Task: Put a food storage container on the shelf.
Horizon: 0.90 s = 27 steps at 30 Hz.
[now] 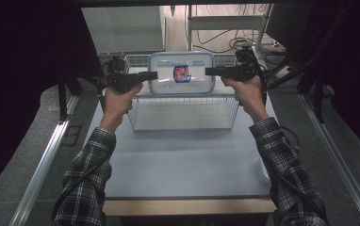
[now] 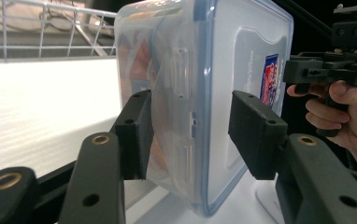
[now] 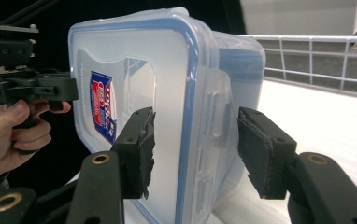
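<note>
- Left gripper (image 1: 152, 75): jaws half spread, astride the left end of the box (image 1: 182, 73). In the left gripper view one pad lies against the box body; the other stands clear of the lid. No firm pinch.
- Right gripper (image 1: 209, 71): the same at the right end. One pad is near or on the lid face, and a gap shows at the other pad.
- Box: clear plastic with a blue-rimmed lid and a red-and-blue label. It stands on edge over the far part of the wire basket (image 1: 183, 114). Whether its lower edge rests on the basket floor I cannot tell.
- Step in hand, judged: setting the box into the basket, with the grip slack.
- Next move, judged: confirm the box is supported, then spread both jaws wider and draw them out sideways together, so the box does not tip.
- Surface: white table (image 1: 183, 160), with the basket toward its far edge.
- Room: dark curtains on both sides, metal rails along the table, cables and a shelf frame beyond the far edge.
</note>
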Tool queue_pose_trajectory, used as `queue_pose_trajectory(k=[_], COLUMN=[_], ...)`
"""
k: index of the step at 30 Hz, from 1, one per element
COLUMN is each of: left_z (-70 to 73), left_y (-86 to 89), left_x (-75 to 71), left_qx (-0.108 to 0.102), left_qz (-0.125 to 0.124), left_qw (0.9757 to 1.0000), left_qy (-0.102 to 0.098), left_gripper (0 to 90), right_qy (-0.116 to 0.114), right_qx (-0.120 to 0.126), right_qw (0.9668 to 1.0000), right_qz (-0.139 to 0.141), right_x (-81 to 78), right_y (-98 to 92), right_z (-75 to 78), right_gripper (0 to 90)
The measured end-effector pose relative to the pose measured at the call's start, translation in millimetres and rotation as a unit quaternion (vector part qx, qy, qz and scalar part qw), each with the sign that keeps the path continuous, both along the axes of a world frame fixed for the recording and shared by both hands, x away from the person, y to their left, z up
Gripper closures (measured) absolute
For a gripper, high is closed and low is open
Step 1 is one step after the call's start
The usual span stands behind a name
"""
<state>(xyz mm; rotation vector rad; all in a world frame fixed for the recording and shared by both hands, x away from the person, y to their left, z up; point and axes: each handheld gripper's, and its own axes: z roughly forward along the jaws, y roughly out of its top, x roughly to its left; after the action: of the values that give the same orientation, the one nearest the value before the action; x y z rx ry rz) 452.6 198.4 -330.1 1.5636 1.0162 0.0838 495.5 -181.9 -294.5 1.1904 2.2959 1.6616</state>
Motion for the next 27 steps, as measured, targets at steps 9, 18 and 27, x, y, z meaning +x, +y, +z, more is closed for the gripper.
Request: queue_pose_trajectory(k=[9, 18, 27], left_z=[-7.5, -3.7, -6.2], left_y=[0.2, -1.4, -6.1], left_x=[6.9, 8.9, 13.7], left_qx=[-0.014, 0.041, 0.05], left_qz=[0.016, 0.05, 0.054], left_qw=[0.9998, 0.9979, 0.9973], left_qy=[0.005, 0.005, 0.008], left_gripper=[44.1, 39.4, 41.8], right_qy=[-0.009, 0.008, 0.005], right_qx=[-0.055, -0.04, -0.049], right_qw=[0.9982, 0.9989, 0.9984], right_qz=[-0.019, -0.023, -0.028], right_x=[2.6, 8.0, 7.5], right_y=[11.1, 11.2, 16.0], right_z=[-8.5, -14.6, -10.4], right_gripper=[49.6, 54.7, 54.5])
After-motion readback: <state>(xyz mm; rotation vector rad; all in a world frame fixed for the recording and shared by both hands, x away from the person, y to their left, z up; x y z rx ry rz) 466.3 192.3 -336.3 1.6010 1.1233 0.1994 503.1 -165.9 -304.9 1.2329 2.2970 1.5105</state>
